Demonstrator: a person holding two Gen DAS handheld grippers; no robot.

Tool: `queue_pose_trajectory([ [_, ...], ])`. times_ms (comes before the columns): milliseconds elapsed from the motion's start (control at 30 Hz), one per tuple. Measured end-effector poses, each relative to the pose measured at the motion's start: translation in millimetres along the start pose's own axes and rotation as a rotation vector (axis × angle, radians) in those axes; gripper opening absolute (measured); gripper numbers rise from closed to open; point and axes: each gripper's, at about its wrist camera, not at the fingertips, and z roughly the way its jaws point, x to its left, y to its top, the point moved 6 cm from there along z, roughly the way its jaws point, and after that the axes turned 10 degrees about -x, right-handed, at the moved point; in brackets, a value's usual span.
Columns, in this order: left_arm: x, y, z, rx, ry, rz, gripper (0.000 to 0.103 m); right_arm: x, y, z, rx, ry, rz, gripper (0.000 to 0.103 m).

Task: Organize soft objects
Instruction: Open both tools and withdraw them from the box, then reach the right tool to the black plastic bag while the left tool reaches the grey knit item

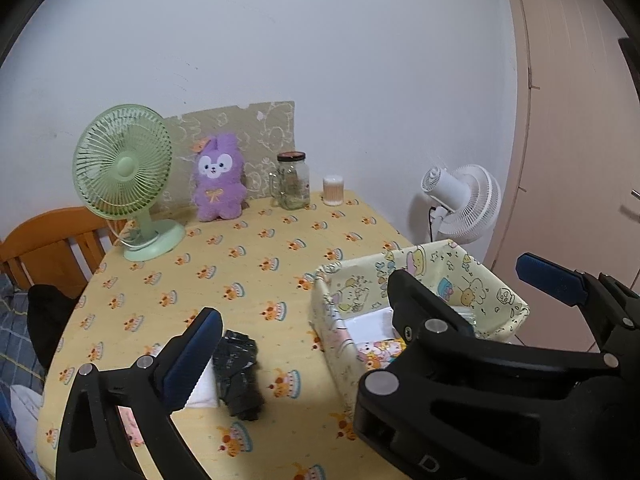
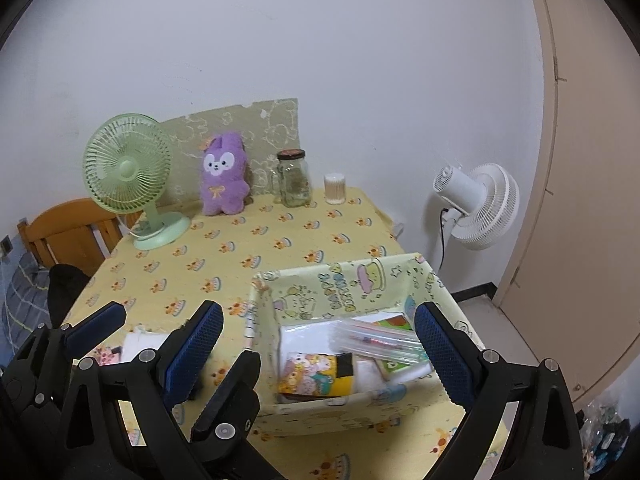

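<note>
On the near side of the yellow table [image 1: 260,264], at about 7 o'clock from its middle, a crumpled black bundle [image 1: 238,376] lies touching a folded white cloth [image 1: 202,394], and these look like the next soft things to put away. The fabric basket [image 2: 332,284] stands at about 4 o'clock, already holding a white cloth, a patterned pouch and a clear pack. Your left gripper [image 2: 182,332] is spread wide and empty above the cloth. Your right gripper [image 2: 318,308] is also wide and empty, over the basket's mouth. I would take the black bundle with the left one. Come straight down so the pads straddle its narrow width, and press low enough to catch the whole wad, not a loose fold that could pull out. Keep one pad clear of the white cloth, or both may lift together. The two tools overlap in both views, so move the right one towards 3 o'clock before carrying across. The purple plush [image 1: 218,176] at 12 o'clock can wait.
</note>
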Motion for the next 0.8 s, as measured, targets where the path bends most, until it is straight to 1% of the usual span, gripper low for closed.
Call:
queue_pose_trajectory([
  [300,19,6,-19,-0.033,0.029,0.004,0.103,24,8,-16,-0.04,0.02,-0.009,0.101],
  [533,30,6,-31,-0.038,0.044,0.015,0.103,37,8,-24,-0.047,0.029,-0.005,0.102],
  [800,43,4,-43,-0.057,0.065,0.008,0.103,54,8,-34,-0.074,0.049,-0.016,0.103],
])
